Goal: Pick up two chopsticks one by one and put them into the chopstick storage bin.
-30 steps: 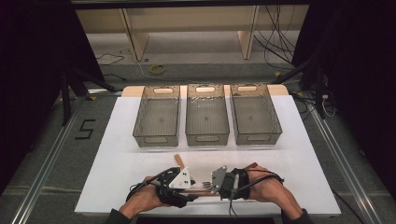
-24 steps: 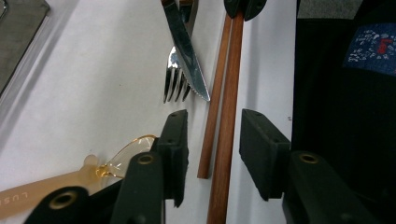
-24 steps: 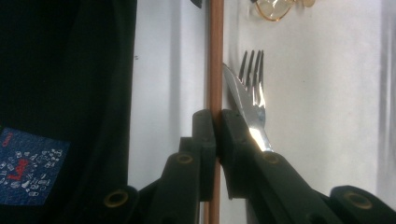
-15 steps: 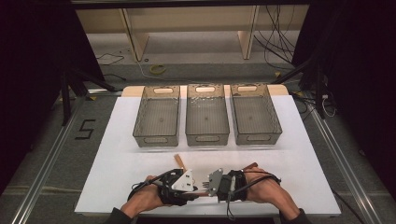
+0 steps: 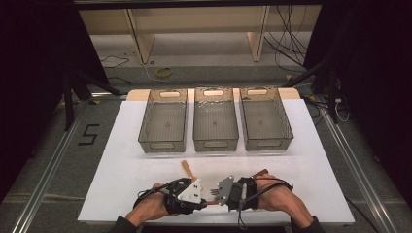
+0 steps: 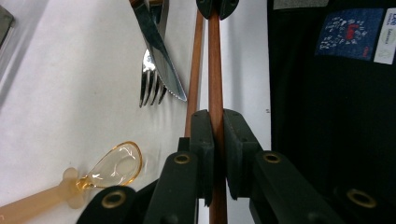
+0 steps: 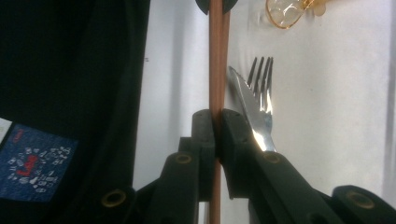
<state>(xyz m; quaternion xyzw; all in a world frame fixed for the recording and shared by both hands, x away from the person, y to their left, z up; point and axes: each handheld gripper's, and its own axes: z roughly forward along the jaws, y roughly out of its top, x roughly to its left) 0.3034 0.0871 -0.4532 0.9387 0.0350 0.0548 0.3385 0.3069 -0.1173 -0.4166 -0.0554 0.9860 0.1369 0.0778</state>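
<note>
A slim reddish-brown chopstick (image 6: 215, 70) is clamped at the near table edge by the left gripper (image 6: 217, 140), whose jaws have just been closing onto it, and by the right gripper (image 7: 217, 140), pinched tight on it. A second chopstick (image 6: 195, 70) lies beside it. Nearby are a fork (image 6: 152, 74), a knife (image 6: 159, 51) and an amber spoon (image 6: 114, 165). Three grey bins (image 5: 215, 119) are seen behind. A "5" (image 5: 90, 134) is marked on the floor.

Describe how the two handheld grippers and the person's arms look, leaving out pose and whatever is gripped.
Each gripper, left gripper and right gripper, has a black body topped by a grey three-cornered plate, with black cables trailing back over the hands. In the gripper views the jaws are matte black bars with brass-coloured rivets and blocky black pads. Dark sleeves cover the forearms.
</note>
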